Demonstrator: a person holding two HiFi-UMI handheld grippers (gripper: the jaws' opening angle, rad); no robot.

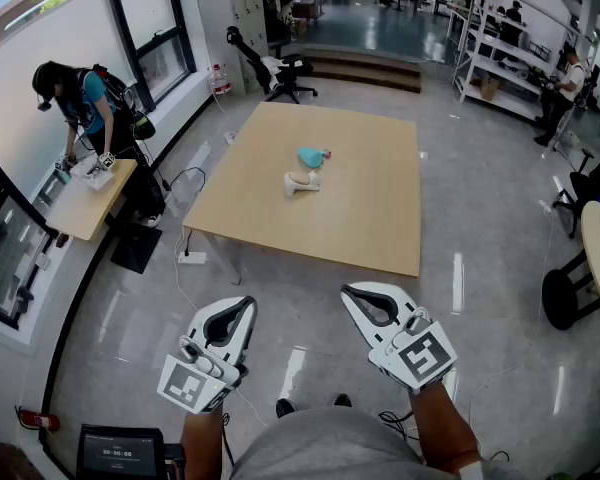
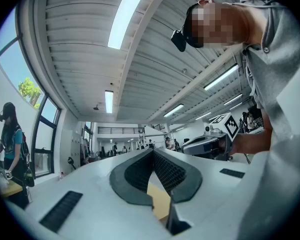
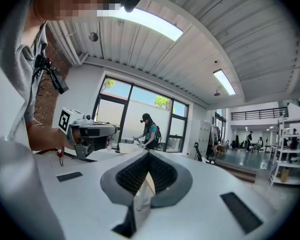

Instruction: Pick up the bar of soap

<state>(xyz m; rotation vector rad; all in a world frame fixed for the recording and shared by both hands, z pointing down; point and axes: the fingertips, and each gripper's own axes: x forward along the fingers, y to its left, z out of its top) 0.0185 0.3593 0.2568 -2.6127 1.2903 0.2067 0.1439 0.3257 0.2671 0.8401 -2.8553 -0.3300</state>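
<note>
Left tool and right tool: jaws together, empty, parked at waist, since bench well ahead. Soap bar, likely cream piece, mid-bench near blue item, untouched.

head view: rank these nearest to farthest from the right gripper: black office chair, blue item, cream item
1. cream item, on the table, nearest the right gripper.
2. blue item, just behind it.
3. black office chair, beyond the table's far edge.
</note>
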